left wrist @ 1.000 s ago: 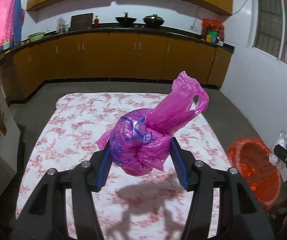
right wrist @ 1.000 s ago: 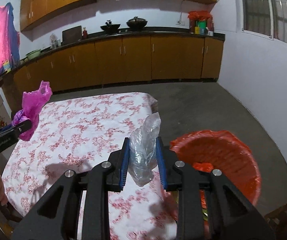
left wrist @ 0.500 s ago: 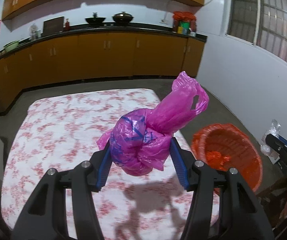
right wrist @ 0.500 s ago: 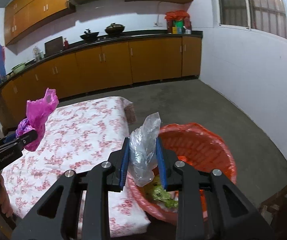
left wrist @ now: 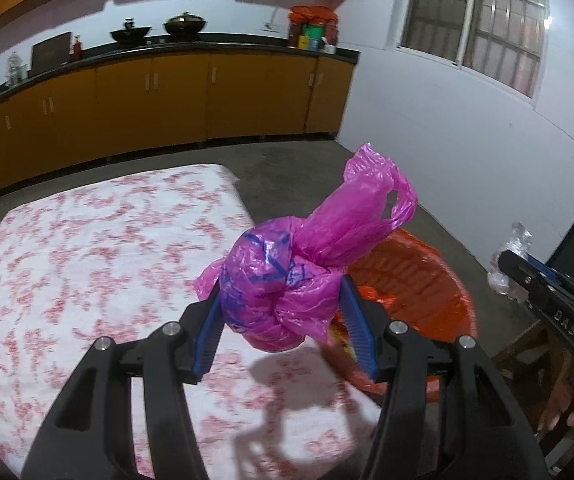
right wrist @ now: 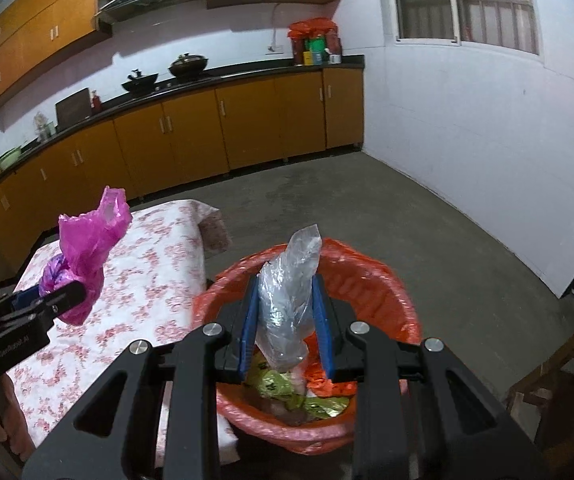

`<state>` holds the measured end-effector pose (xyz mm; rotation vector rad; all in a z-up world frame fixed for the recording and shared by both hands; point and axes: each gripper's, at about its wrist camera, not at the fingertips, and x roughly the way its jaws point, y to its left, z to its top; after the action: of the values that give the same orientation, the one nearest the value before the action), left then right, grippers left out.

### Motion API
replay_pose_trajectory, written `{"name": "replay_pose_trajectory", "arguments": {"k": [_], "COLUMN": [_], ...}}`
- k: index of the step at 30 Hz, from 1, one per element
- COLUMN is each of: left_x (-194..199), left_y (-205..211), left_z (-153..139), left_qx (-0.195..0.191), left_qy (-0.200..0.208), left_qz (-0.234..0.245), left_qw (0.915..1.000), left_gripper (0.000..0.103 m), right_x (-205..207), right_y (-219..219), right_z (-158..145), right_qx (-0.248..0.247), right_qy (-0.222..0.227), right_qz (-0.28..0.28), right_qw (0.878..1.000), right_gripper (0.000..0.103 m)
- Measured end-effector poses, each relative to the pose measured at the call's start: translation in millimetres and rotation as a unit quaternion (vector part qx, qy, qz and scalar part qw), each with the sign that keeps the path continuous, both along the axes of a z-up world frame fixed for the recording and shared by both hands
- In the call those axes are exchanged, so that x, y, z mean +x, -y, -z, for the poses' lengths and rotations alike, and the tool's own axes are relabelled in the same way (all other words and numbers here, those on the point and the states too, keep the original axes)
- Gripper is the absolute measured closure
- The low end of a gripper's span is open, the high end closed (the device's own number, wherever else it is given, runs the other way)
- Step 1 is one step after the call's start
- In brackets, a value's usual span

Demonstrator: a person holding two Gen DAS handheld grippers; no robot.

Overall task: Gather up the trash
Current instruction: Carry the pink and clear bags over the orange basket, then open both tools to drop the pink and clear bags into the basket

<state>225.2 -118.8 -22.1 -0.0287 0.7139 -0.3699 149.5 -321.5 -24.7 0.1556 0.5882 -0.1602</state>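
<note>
The left gripper clamps a knotted pink bag above the floral table's edge. The right gripper pinches a clear plastic bag over the orange-lined bin, which sits at the table's 3 o'clock.

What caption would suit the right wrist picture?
Right tongs hold a clear plastic bag above the orange-lined bin.

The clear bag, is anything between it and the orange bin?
Nothing visible. The right gripper holds the clear bag right over the open orange bin, with only trash already lying inside.
</note>
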Motion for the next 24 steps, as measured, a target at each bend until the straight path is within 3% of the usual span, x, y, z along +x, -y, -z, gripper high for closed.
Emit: {"name": "replay_pose_trajectory", "arguments": {"k": [7,24], "left_x": [8.1,38.8], "left_y": [36.7,103.4], "left_z": [6.7,45.5], "left_qx": [-0.024,-0.025], "left_qy": [-0.016,-0.057], "left_qz": [0.034,0.097], "left_qw": [0.999,0.9934], "left_gripper": [0.048,0.048], "right_x": [-0.2,14.5], "right_y": [22.7,62.1], "right_z": [4.4,19.4], "right_qx": [0.01,0.064], "right_qy": [0.002,-0.002], "right_qz": [0.021,0.04], "right_qw": [1.0,0.997], "right_gripper": [0.076,0.076]}}
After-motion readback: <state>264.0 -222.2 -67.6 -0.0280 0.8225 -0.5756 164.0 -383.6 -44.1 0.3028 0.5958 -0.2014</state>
